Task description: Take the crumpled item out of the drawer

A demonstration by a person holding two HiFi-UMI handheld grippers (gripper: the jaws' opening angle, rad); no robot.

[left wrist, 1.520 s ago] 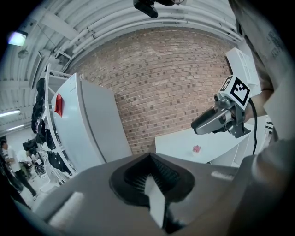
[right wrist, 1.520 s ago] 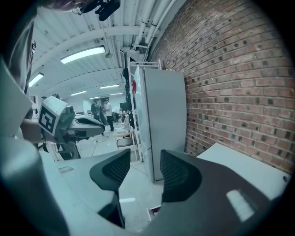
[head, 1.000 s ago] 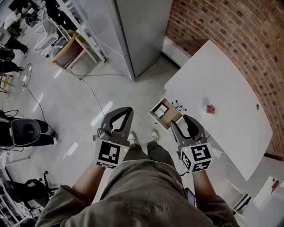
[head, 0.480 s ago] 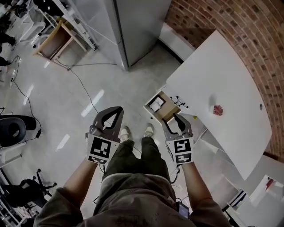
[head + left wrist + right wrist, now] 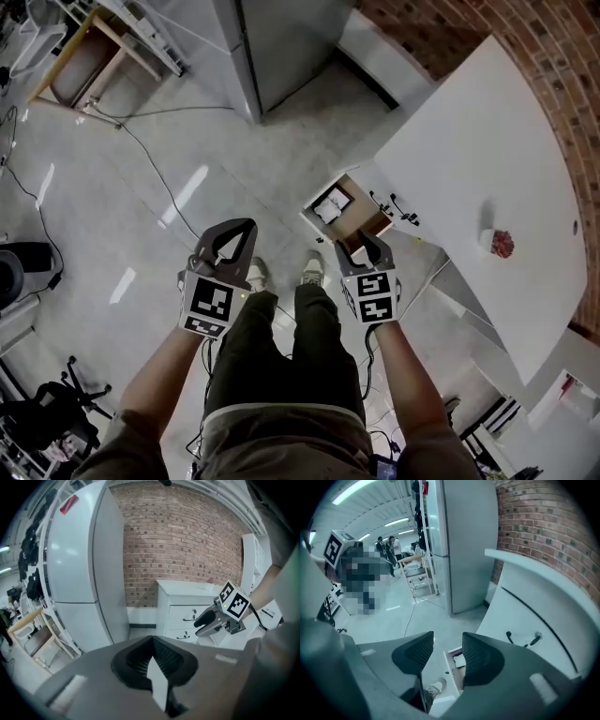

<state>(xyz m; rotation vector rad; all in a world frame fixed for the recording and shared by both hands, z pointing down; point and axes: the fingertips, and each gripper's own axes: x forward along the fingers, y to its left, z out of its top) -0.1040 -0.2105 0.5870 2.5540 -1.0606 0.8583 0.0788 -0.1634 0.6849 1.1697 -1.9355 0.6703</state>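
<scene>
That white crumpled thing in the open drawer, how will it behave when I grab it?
The white crumpled thing looks thin and creased, so probably light and floppy, squashing when gripped. Its irregular shape suggests it won't roll. What it's made of is too small to tell.

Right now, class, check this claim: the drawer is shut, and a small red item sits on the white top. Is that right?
Not quite. The drawer is pulled open, with a white item lying inside it; the head view shows this. The small red item does sit on the white top.
</scene>
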